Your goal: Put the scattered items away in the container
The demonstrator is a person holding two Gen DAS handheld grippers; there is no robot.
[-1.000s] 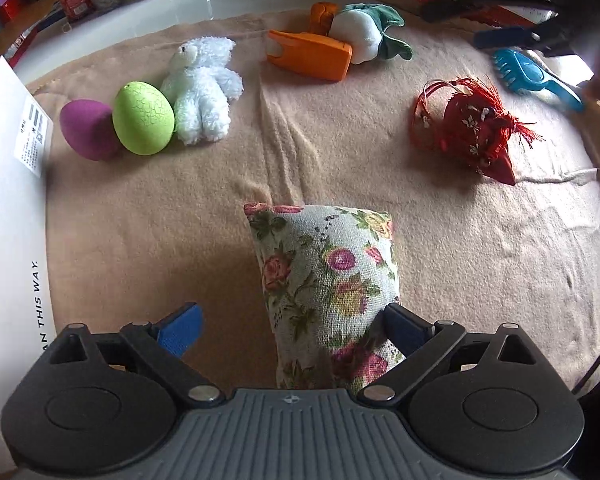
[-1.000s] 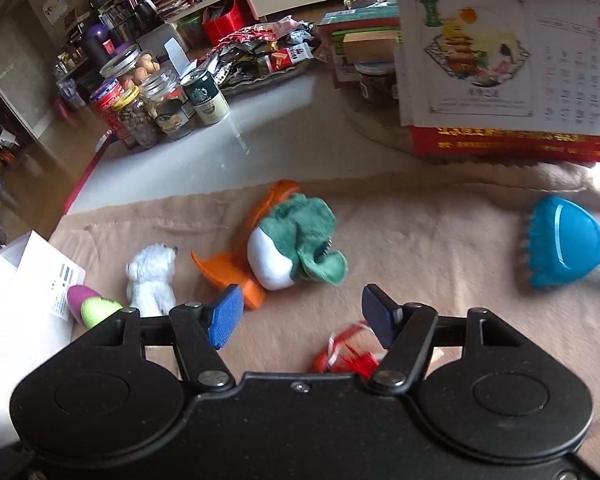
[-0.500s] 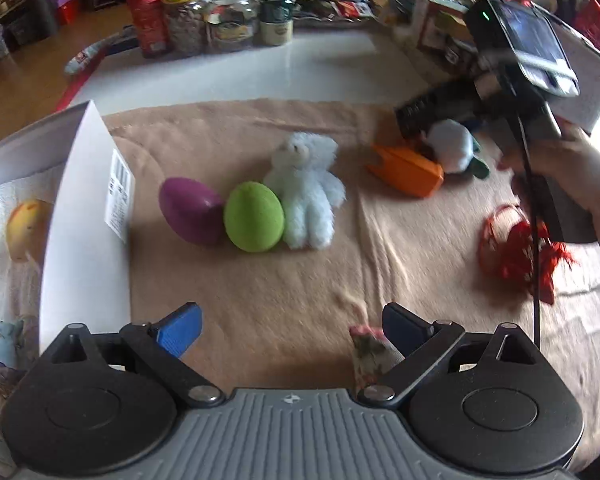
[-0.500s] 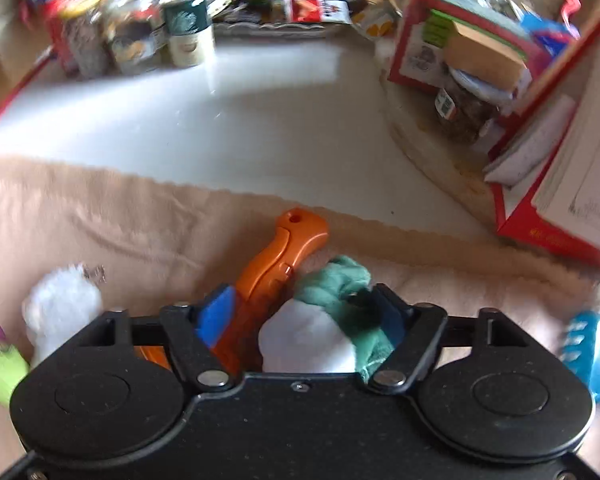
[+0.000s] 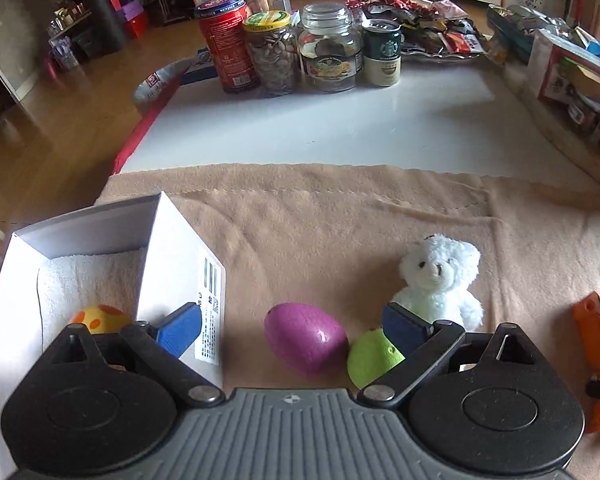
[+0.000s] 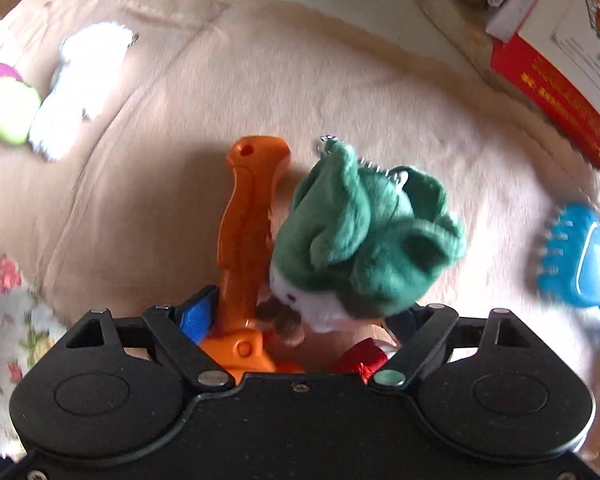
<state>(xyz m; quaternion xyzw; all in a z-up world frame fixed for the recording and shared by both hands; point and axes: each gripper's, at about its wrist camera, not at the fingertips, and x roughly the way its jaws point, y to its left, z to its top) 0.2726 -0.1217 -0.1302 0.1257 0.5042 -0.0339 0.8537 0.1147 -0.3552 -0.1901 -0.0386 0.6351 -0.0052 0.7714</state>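
My left gripper (image 5: 292,326) is open and empty above the tan cloth. A purple egg (image 5: 305,338) lies between its fingers, with a green egg (image 5: 372,356) and a white teddy bear (image 5: 438,276) to the right. The white box (image 5: 172,240) stands at the left and holds a yellow spotted egg (image 5: 98,318). My right gripper (image 6: 300,316) is open, its fingers around an orange plastic tool (image 6: 248,216) and a green and white plush (image 6: 360,232). Whether the pads touch them I cannot tell.
Jars and cans (image 5: 300,52) stand on the white table behind the cloth. A blue comb (image 6: 580,256) lies at the right, a floral pouch (image 6: 16,316) at the left, a red ornament (image 6: 364,356) under my right gripper. A calendar (image 6: 560,60) stands far right.
My left gripper has let go of the floral pouch and swung left toward the box and eggs. My right gripper has dropped down over the orange tool and green plush.
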